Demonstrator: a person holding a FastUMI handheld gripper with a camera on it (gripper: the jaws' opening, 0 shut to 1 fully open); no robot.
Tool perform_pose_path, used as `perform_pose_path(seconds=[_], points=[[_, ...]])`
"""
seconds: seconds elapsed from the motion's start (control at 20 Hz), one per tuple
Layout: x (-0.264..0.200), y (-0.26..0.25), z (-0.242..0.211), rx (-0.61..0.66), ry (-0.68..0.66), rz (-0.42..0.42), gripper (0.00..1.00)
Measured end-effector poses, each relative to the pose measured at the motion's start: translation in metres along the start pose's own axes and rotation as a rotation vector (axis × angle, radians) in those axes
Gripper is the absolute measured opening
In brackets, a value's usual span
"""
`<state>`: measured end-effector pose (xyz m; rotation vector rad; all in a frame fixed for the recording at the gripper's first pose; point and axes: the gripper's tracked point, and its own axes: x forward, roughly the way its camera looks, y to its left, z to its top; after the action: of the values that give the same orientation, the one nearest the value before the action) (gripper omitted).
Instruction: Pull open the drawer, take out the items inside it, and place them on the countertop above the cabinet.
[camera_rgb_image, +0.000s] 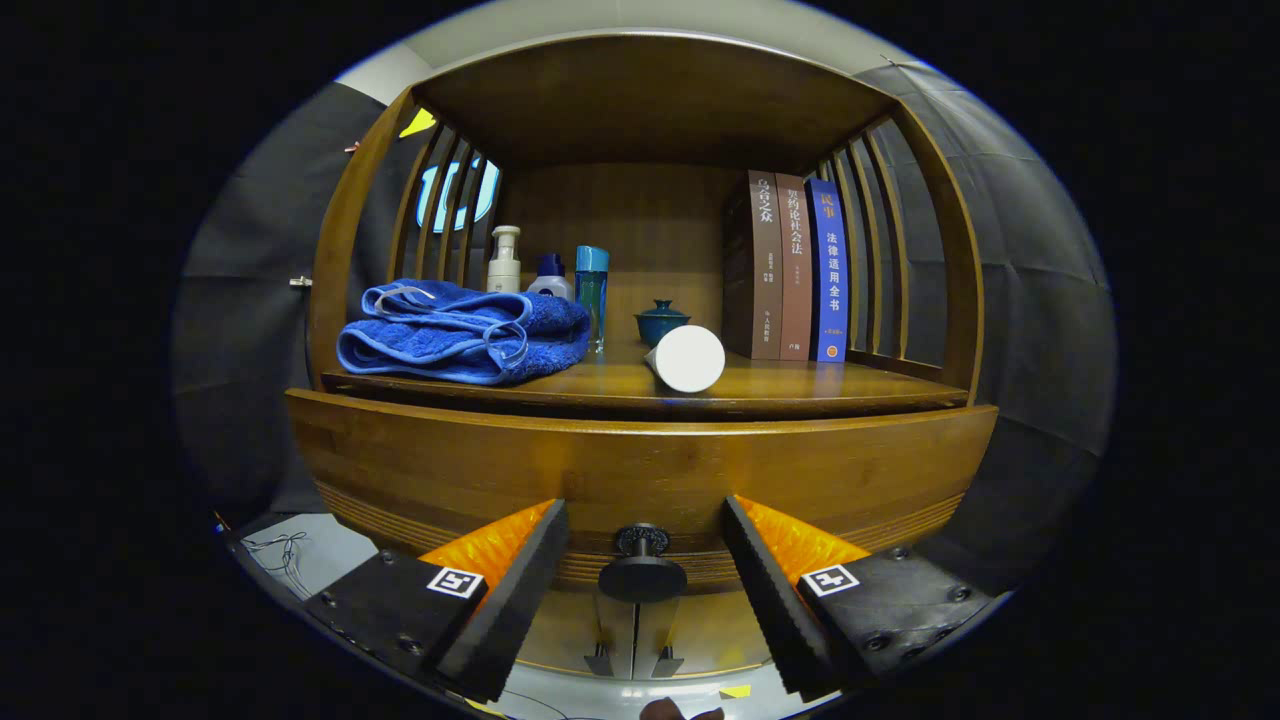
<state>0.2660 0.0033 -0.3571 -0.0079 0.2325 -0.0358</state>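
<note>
The wooden cabinet's drawer front (640, 465) curves across just ahead of me, with its dark round knob (642, 572) low in the middle. My gripper (645, 545) stands open, its black fingers (510, 590) on either side of the knob and not touching it. The drawer appears to stick out slightly from under the countertop (800, 395). Its inside is hidden. On the countertop a white cylinder (688, 358) lies on its side, end toward me.
A folded blue towel (460, 335) lies at the countertop's left. Behind it stand a white pump bottle (504, 260), a small bottle (550, 277) and a blue tumbler (591, 295). A teal lidded cup (661, 322) sits mid-back, three books (795, 265) at the right. Slatted wooden sides enclose the shelf.
</note>
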Motion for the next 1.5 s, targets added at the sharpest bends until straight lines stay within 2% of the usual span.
perform_pose_path(seconds=[0.25, 0.55, 0.65, 1.15, 1.35, 1.5], points=[[0.017, 0.001, 0.002, 0.006, 0.011, -0.013, 1.0], [0.014, -0.002, 0.002, 0.017, 0.013, -0.017, 0.99], [0.004, -0.005, 0.016, 0.032, -0.009, -0.014, 0.99], [-0.1, -0.014, 0.144, 0.048, -0.115, 0.013, 0.99], [-0.141, -0.005, 0.171, 0.067, -0.112, 0.063, 0.99], [-0.17, -0.013, 0.198, 0.084, -0.158, 0.039, 0.99]])
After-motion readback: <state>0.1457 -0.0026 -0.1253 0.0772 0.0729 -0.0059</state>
